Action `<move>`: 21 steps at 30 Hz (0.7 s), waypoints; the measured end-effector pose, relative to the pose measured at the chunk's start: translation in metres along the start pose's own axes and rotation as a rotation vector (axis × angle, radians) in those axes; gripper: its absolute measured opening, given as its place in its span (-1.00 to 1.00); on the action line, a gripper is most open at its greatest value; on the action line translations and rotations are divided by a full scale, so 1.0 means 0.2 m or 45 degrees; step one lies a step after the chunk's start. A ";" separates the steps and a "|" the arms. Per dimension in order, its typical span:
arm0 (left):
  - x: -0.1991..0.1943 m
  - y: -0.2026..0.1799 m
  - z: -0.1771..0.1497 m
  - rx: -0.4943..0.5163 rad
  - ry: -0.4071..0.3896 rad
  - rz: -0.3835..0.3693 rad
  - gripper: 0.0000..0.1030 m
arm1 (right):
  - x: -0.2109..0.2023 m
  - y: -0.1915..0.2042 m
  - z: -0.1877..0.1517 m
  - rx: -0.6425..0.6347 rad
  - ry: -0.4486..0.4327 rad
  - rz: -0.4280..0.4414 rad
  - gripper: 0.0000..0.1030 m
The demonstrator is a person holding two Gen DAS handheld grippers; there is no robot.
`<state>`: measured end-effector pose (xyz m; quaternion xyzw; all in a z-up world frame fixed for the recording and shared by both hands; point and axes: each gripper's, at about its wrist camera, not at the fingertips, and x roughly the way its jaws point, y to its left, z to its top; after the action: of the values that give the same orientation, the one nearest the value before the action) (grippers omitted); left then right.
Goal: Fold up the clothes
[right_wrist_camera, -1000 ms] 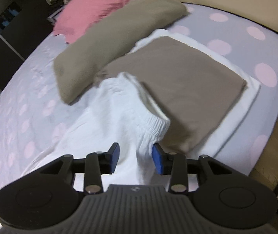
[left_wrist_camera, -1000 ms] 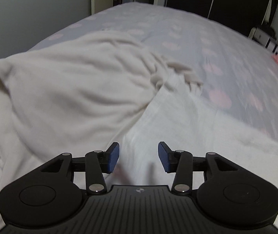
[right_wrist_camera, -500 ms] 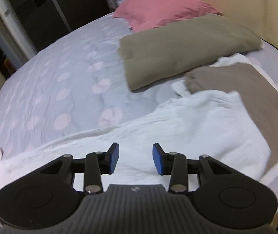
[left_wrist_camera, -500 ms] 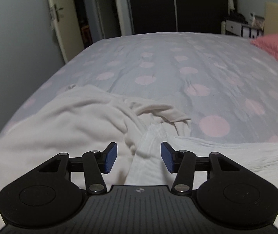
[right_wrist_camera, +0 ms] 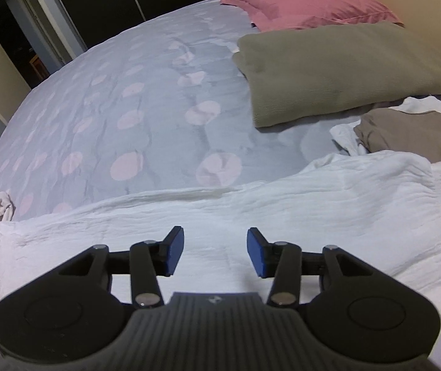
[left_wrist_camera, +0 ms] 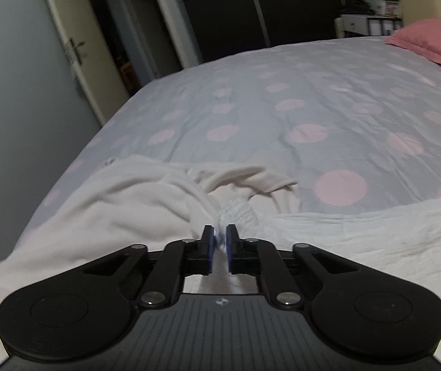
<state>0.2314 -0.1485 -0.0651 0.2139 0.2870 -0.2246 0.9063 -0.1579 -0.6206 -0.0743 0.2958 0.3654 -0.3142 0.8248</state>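
Note:
A white crinkled garment (right_wrist_camera: 251,213) lies stretched along the near edge of the bed; it also shows in the left wrist view (left_wrist_camera: 359,232). My left gripper (left_wrist_camera: 219,239) is shut on its gathered, elasticated end (left_wrist_camera: 239,213). A cream garment (left_wrist_camera: 112,207) lies crumpled to the left, partly over that end. My right gripper (right_wrist_camera: 215,249) is open and empty, just above the middle of the white garment.
The bed has a grey sheet with pink dots (right_wrist_camera: 127,117). A pink pillow (right_wrist_camera: 307,0), an olive folded blanket (right_wrist_camera: 344,71) and a brown folded piece on white cloth (right_wrist_camera: 415,133) lie at the right. A door (left_wrist_camera: 75,49) and a dark wardrobe stand beyond the bed.
My left gripper has closed on the gathered end of the white garment. The right gripper has swung left from the folded pile to above the white garment, staying open.

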 end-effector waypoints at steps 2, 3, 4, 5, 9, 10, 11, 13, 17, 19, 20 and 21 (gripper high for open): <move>-0.03 0.00 0.00 0.011 -0.016 0.005 -0.95 | 0.00 0.00 -0.01 -0.002 0.004 0.002 -0.04; -0.04 0.00 0.00 0.017 -0.024 0.008 -0.95 | 0.00 -0.01 -0.01 0.003 0.005 -0.004 -0.04; -0.05 0.00 0.01 0.023 -0.032 0.011 -0.95 | 0.00 -0.02 -0.01 0.010 0.006 -0.011 -0.04; -0.07 0.00 0.01 0.029 -0.040 0.014 -0.95 | 0.00 -0.03 -0.02 0.020 0.007 -0.019 -0.04; -0.12 -0.01 0.01 0.052 -0.071 0.025 -0.95 | 0.01 -0.08 -0.02 0.059 0.017 -0.034 -0.04; -0.13 -0.01 0.01 0.057 -0.079 0.027 -0.95 | 0.01 -0.08 -0.02 0.064 0.017 -0.039 -0.04; -0.13 -0.01 0.02 0.063 -0.086 0.032 -0.95 | 0.01 -0.09 -0.02 0.067 0.016 -0.042 -0.04; -0.14 -0.01 0.05 0.068 -0.109 0.038 -0.96 | 0.01 -0.09 -0.02 0.070 0.014 -0.046 -0.04; -0.18 0.00 0.16 0.047 -0.207 0.036 -0.97 | 0.02 -0.08 -0.02 0.065 0.017 -0.048 -0.03; -0.19 0.01 0.23 0.036 -0.253 0.038 -0.97 | 0.02 -0.07 -0.01 0.058 0.018 -0.045 -0.03; -0.17 0.02 0.25 0.022 -0.251 0.048 -0.97 | 0.03 -0.07 -0.01 0.054 0.019 -0.045 -0.02; -0.14 0.03 0.27 0.005 -0.239 0.058 -0.97 | 0.03 -0.07 -0.01 0.052 0.023 -0.047 -0.02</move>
<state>0.2367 -0.1640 -0.0053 0.2001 0.1954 -0.2237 0.9337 -0.1649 -0.6298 -0.0843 0.3086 0.3717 -0.3341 0.8093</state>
